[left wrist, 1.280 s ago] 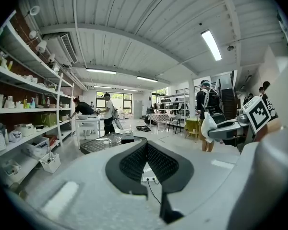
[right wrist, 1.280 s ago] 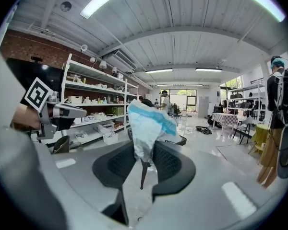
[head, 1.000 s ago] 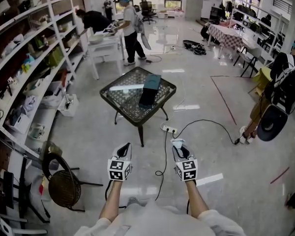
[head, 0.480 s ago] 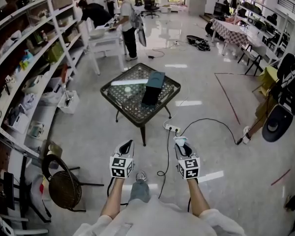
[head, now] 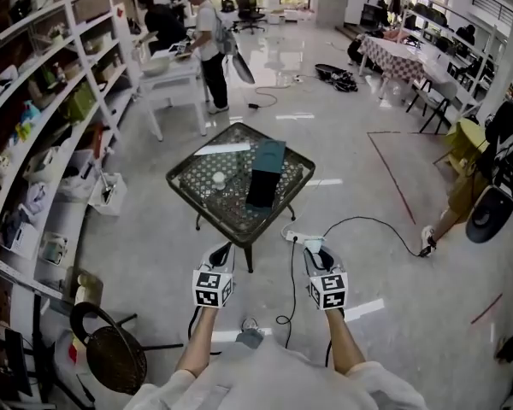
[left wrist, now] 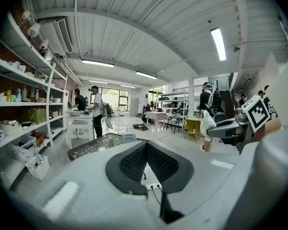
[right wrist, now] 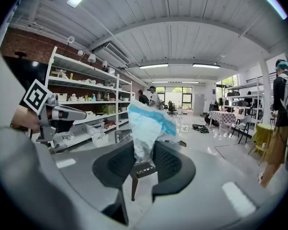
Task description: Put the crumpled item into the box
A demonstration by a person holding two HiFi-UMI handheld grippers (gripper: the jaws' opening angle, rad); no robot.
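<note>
table [head: 232, 205] nearer now, right gripper [head: 315, 249] pinches crumpled bag [right wrist: 147, 123], left gripper [head: 220, 251] jaws pressed together.

From the head view we cannot make out the crumpled item [right wrist: 146, 123] at the right gripper [head: 316, 248]; the white speck [head: 218, 178] on the table [head: 188, 171] is too small to name

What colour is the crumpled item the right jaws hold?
The crumpled item is white with light blue; clearest in right gripper view.

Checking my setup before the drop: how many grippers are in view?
2. The left gripper is low in the head view, left of centre, jaws together, empty; the right gripper is beside it, jaws shut on the crumpled item. None hidden.
</note>
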